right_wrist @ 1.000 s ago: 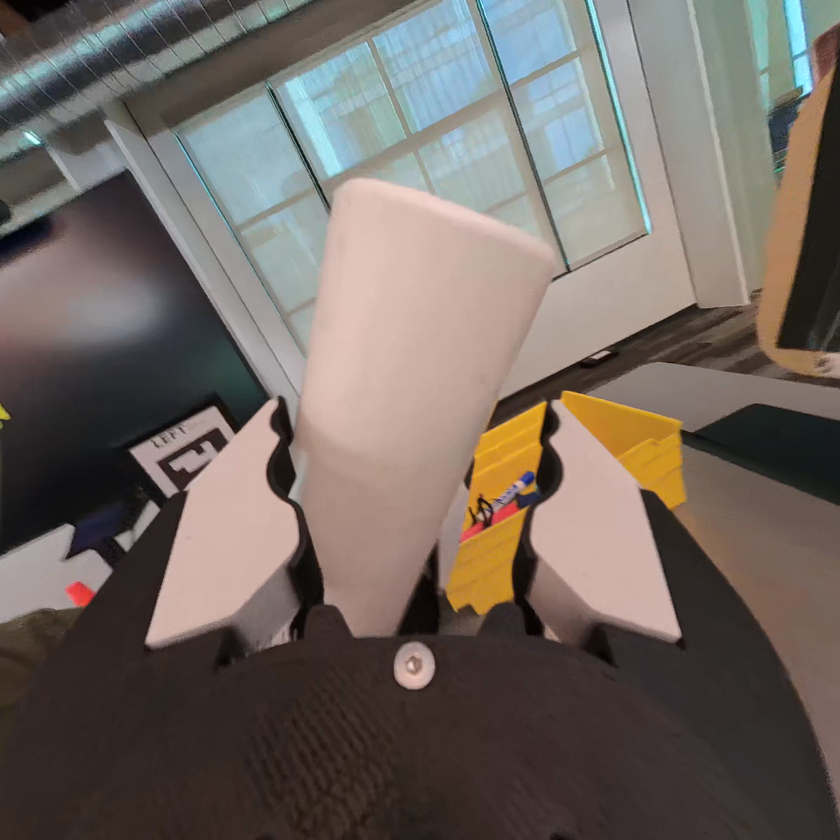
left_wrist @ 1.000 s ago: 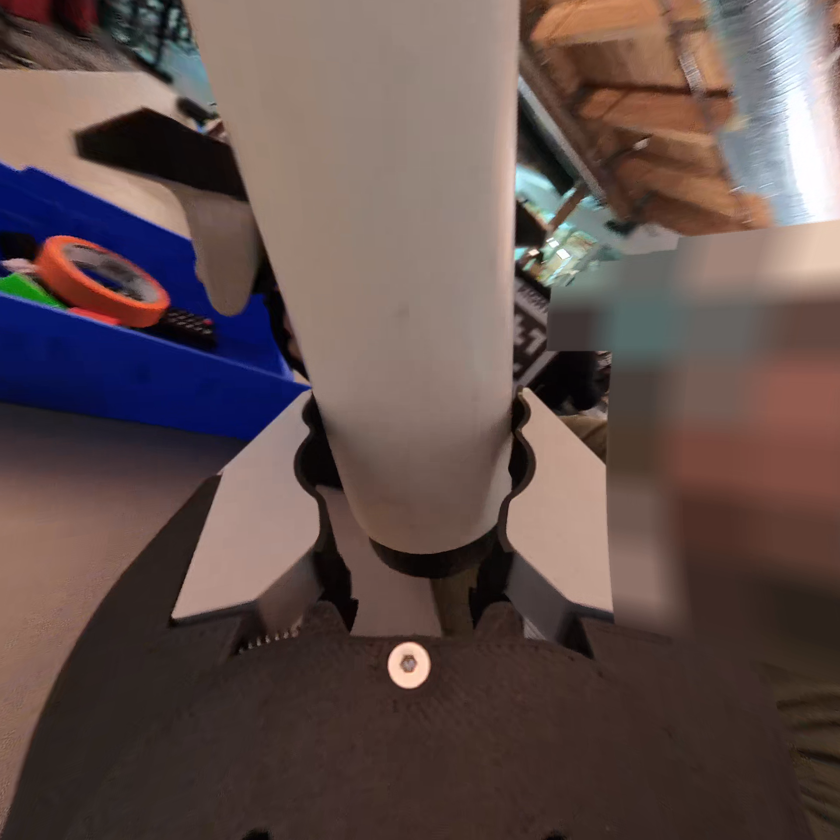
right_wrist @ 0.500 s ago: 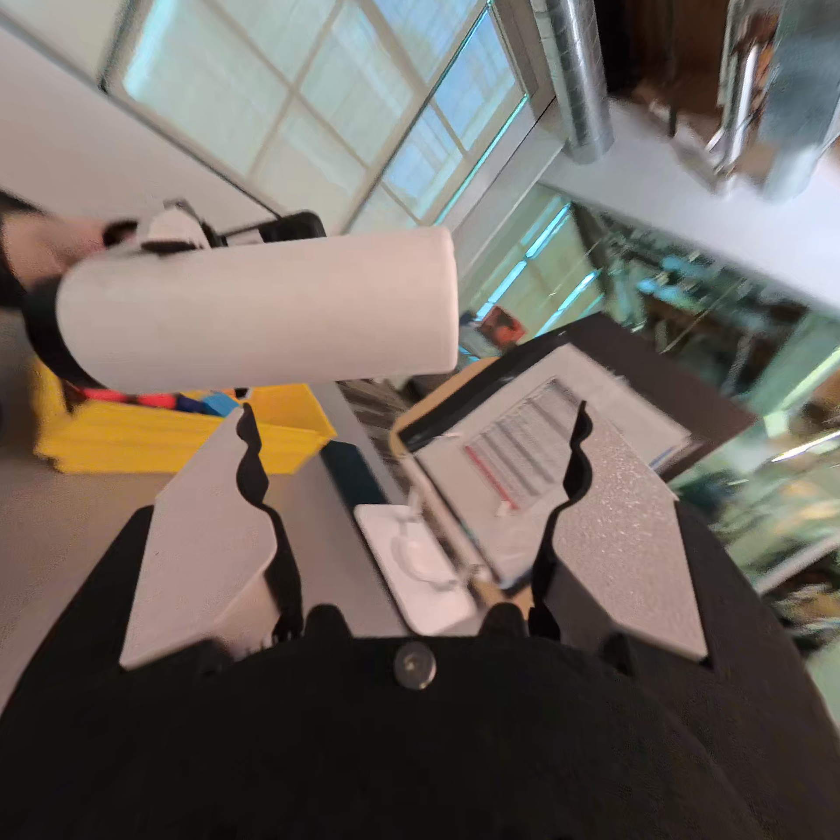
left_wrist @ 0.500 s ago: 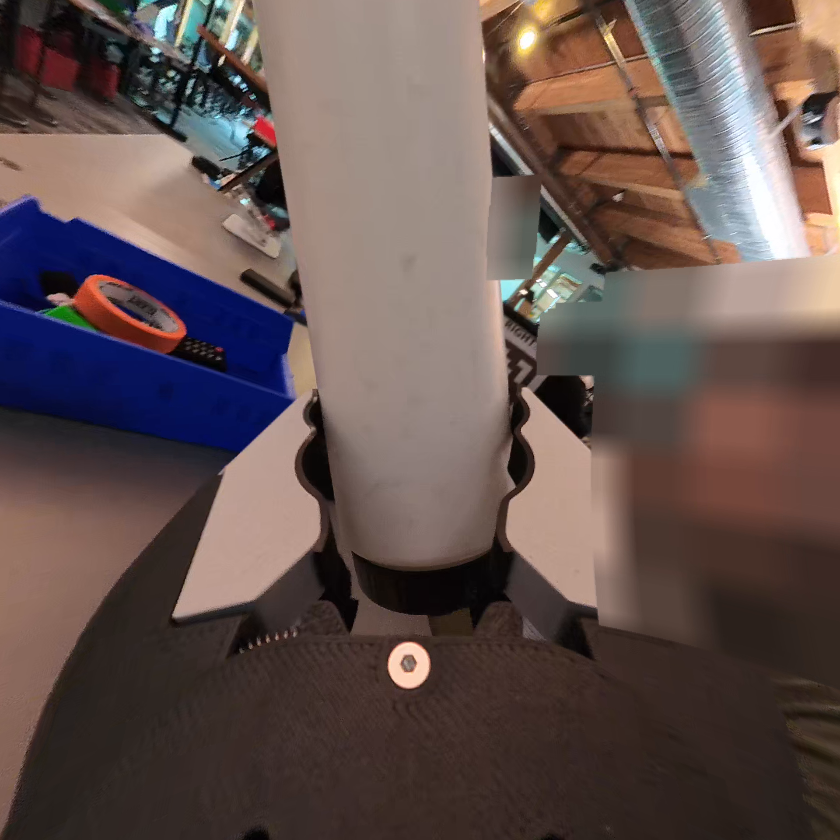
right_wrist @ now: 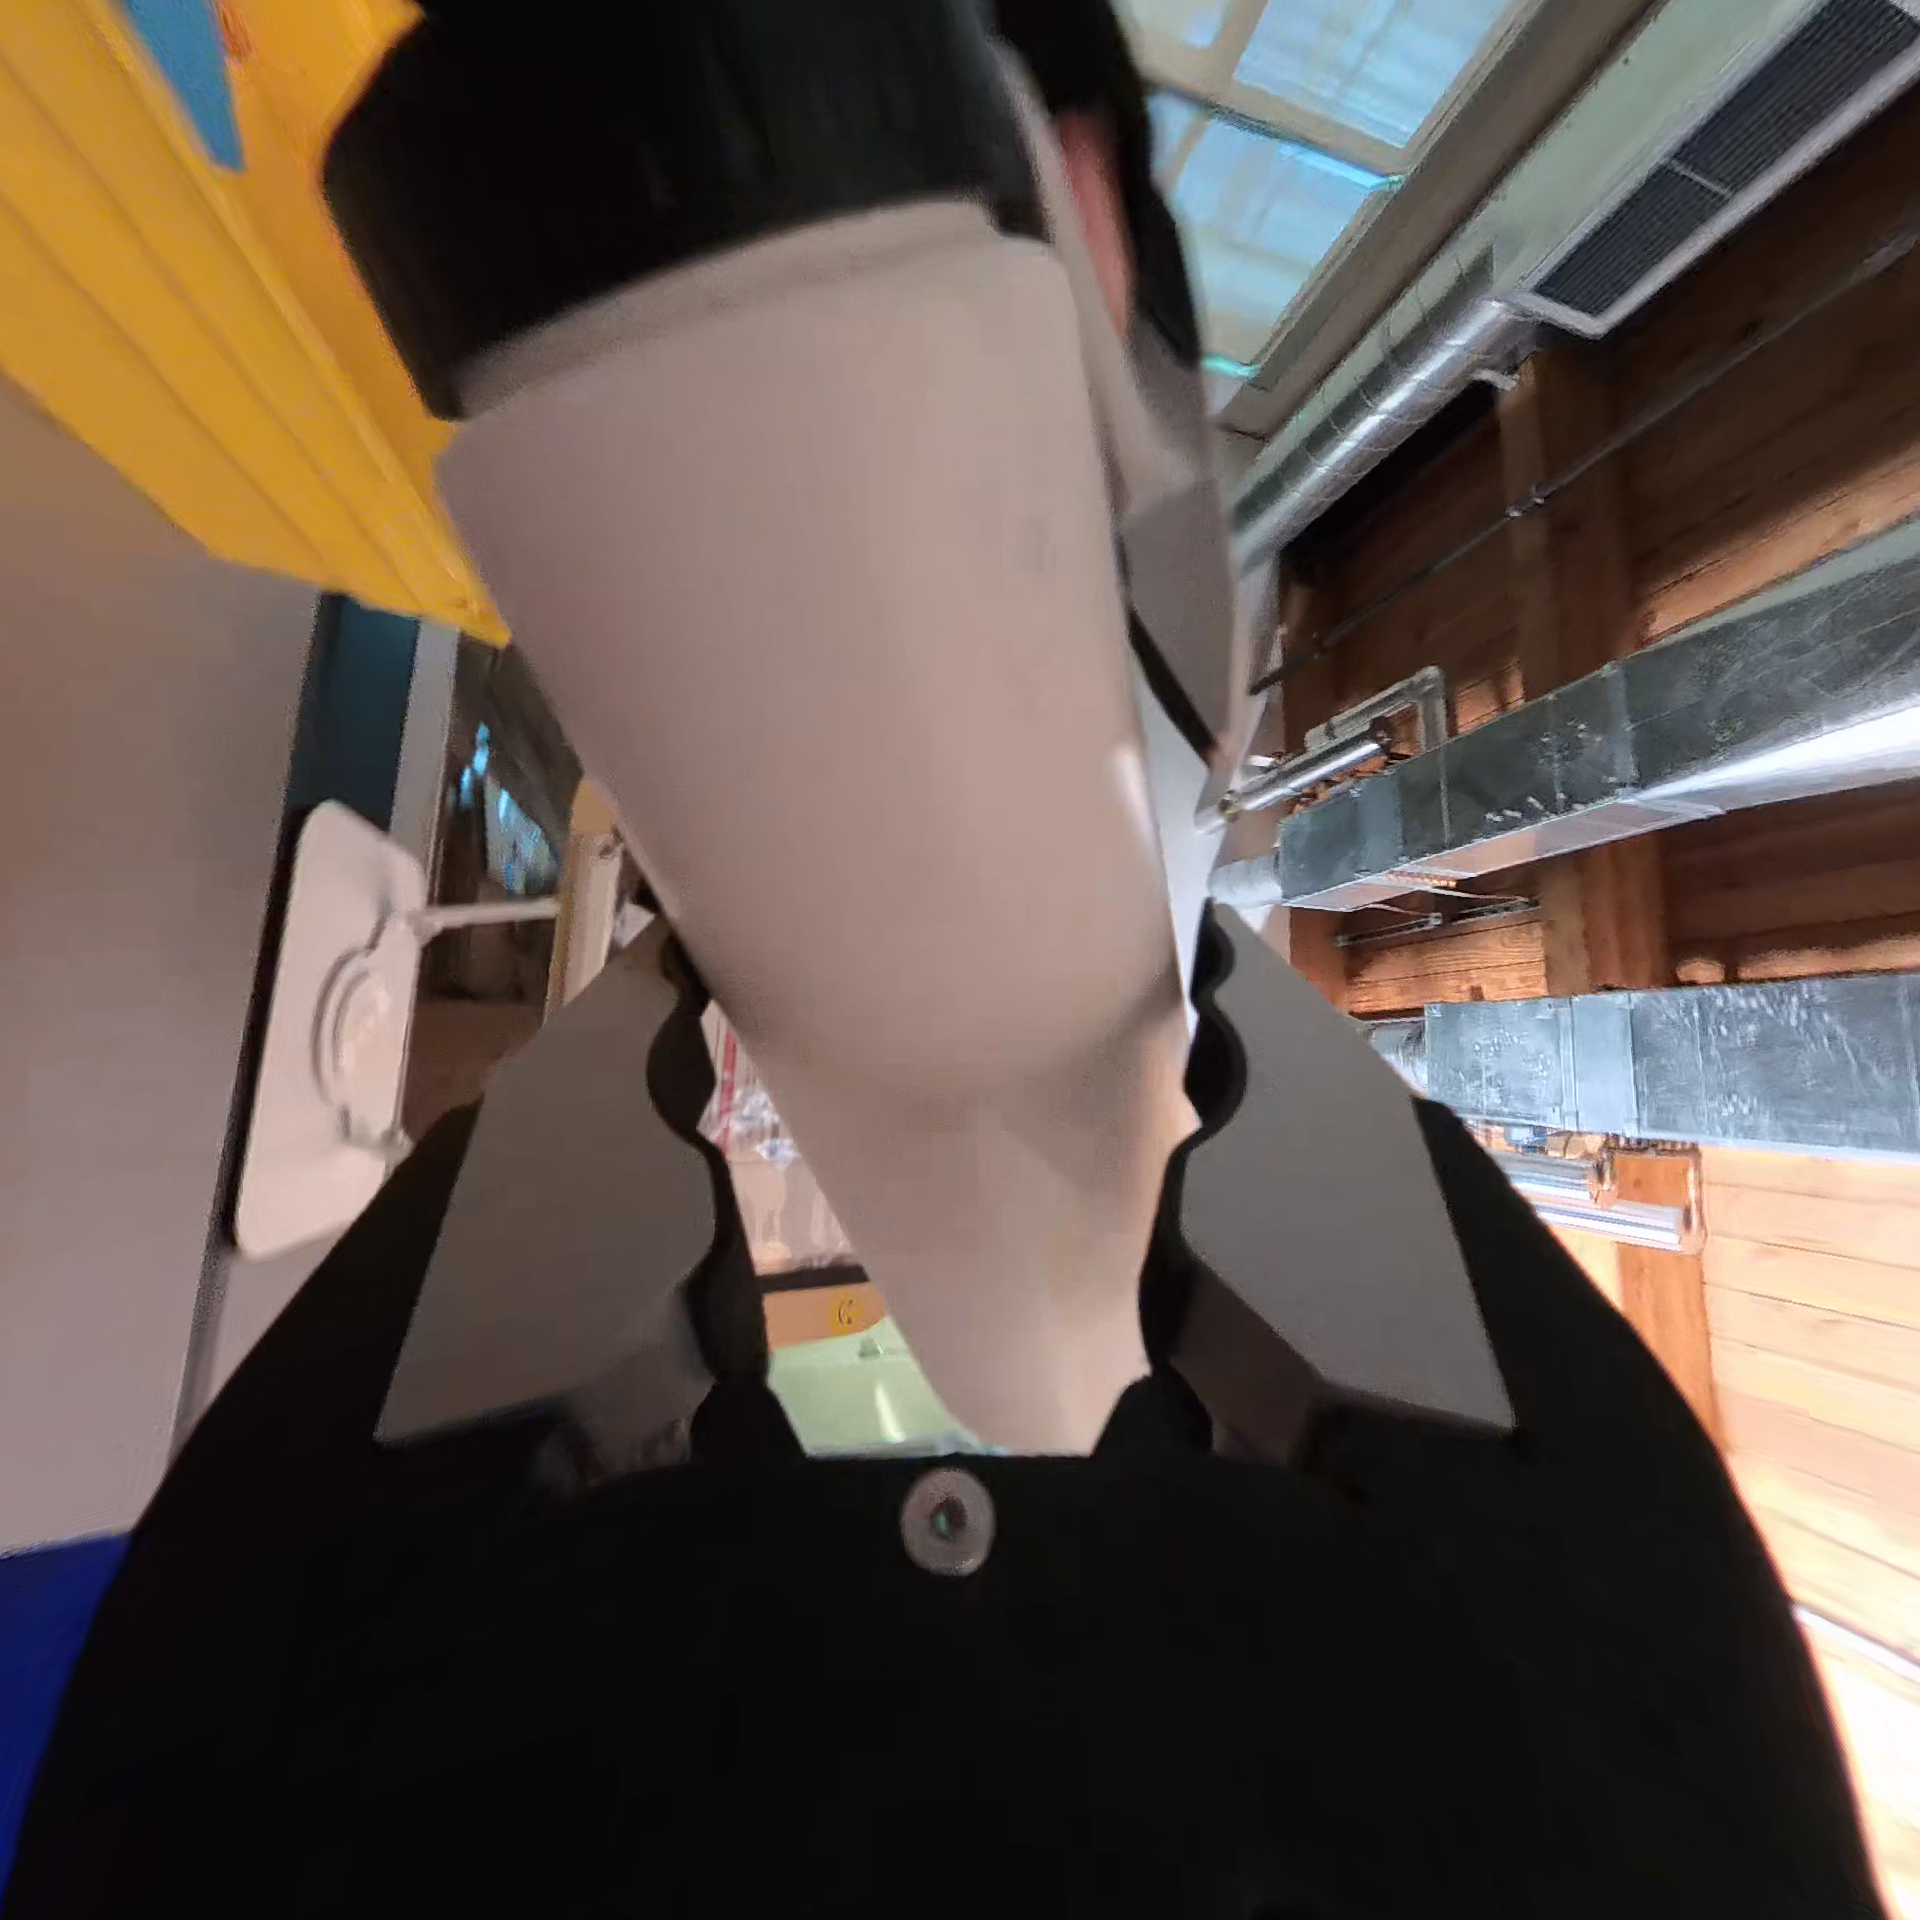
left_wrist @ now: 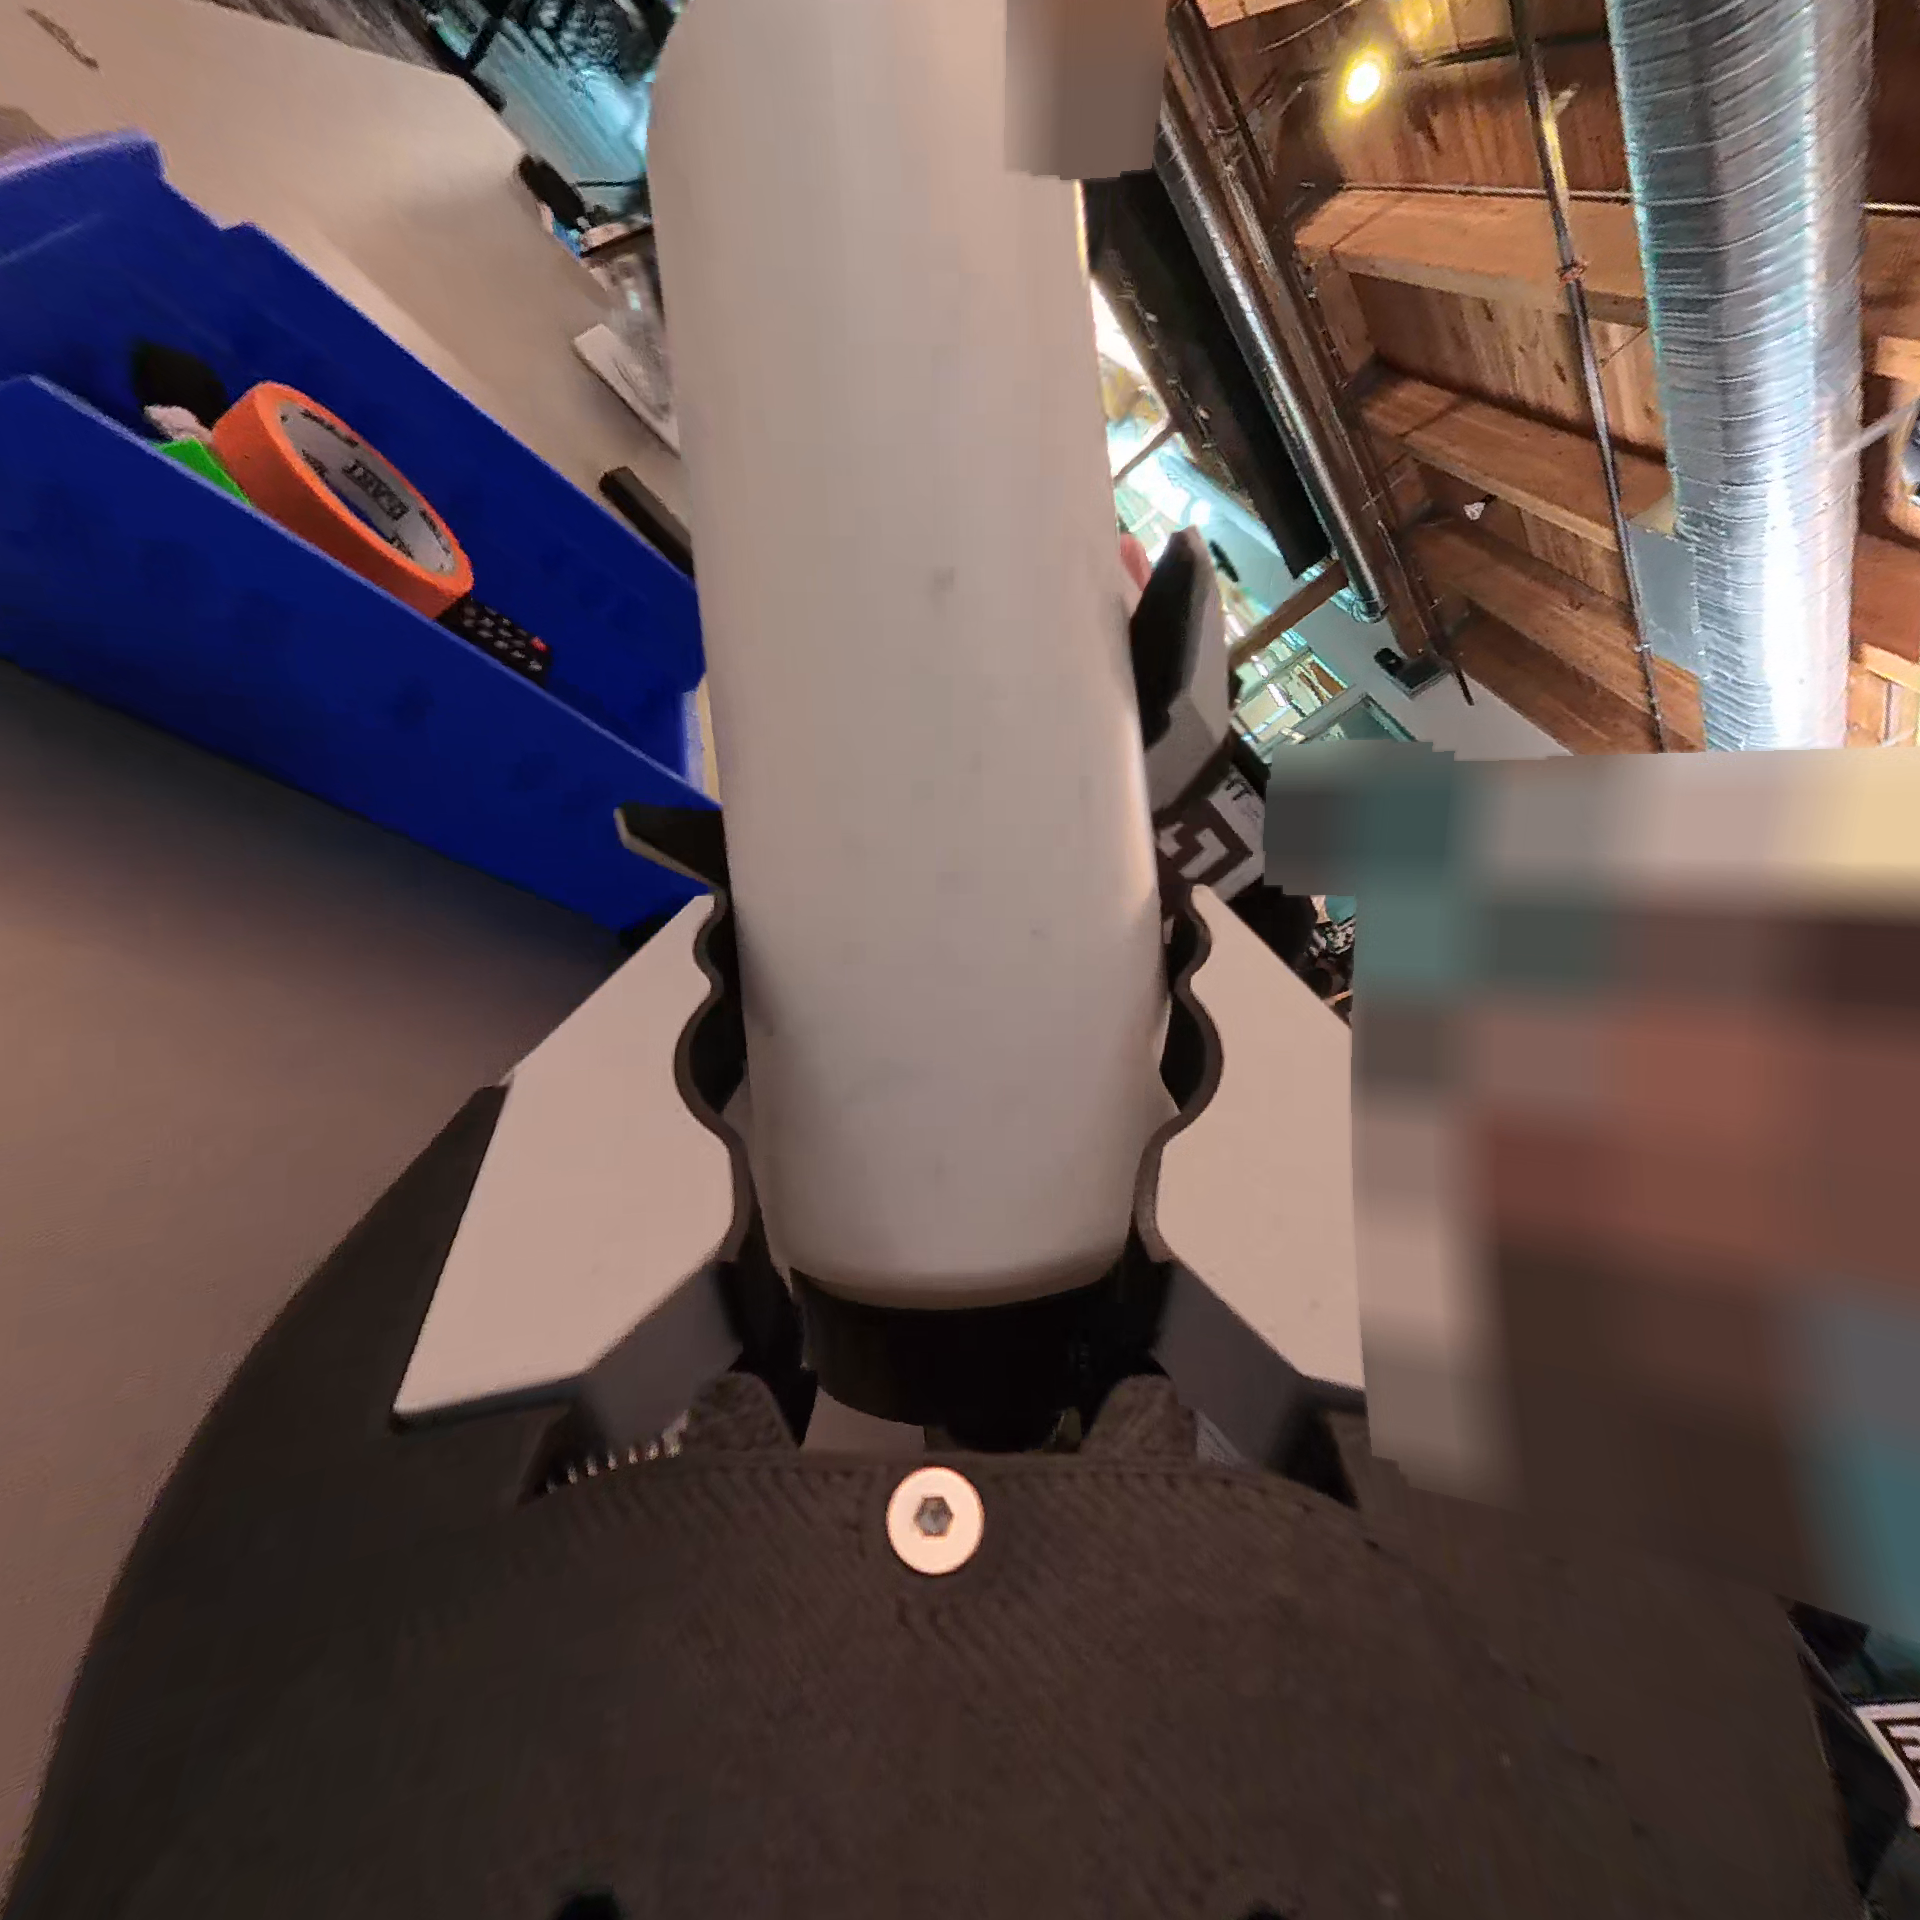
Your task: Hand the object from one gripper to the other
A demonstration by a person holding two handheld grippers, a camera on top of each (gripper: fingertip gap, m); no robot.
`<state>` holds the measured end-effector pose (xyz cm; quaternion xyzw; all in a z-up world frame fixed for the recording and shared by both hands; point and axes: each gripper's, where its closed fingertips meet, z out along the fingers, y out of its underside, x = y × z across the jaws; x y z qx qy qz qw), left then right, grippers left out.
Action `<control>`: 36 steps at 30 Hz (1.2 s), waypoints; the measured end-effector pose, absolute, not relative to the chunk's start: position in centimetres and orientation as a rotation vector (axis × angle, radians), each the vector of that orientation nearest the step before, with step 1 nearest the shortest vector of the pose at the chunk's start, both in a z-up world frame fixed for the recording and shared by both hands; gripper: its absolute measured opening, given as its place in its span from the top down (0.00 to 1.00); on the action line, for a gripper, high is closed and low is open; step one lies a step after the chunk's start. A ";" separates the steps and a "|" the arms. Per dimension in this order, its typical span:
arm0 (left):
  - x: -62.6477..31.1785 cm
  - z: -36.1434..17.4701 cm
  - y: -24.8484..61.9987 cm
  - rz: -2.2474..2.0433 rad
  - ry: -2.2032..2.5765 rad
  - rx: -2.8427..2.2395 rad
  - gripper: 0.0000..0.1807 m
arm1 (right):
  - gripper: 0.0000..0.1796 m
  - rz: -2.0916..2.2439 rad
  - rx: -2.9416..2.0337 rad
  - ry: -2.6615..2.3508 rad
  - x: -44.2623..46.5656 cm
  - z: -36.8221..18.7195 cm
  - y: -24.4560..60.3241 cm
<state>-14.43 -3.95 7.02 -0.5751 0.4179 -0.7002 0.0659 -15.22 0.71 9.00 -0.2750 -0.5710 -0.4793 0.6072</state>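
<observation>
A white bottle [left_wrist: 914,727] with a black cap [left_wrist: 935,1351] sticks out between my left gripper's fingers. My left gripper [left_wrist: 951,914] is shut on it just above the cap. In the right wrist view the bottle [right_wrist: 831,675] runs lengthwise between my right gripper's fingers, cap end [right_wrist: 675,177] farthest away. My right gripper [right_wrist: 940,935] is open around the bottle's bottom end, with a gap showing on the left side. Its fingers [left_wrist: 1179,665] show on either side of the bottle in the left wrist view.
A blue bin [left_wrist: 312,707] on the grey table [left_wrist: 208,1091] holds an orange tape roll [left_wrist: 343,499] and a black remote. A yellow bin [right_wrist: 187,312] and a white flat pad [right_wrist: 332,1018] lie in the right wrist view. Ducts and wooden beams are overhead.
My right gripper let go of the bottle, swung away, then turned and came back with its open jaws around the bottle's bottom end. My left gripper kept its hold throughout.
</observation>
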 end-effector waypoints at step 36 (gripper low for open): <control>-13.9 2.4 -4.5 -1.652 1.524 -1.889 0.52 | 0.51 1.794 -1.417 -0.317 -17.3 8.4 0.9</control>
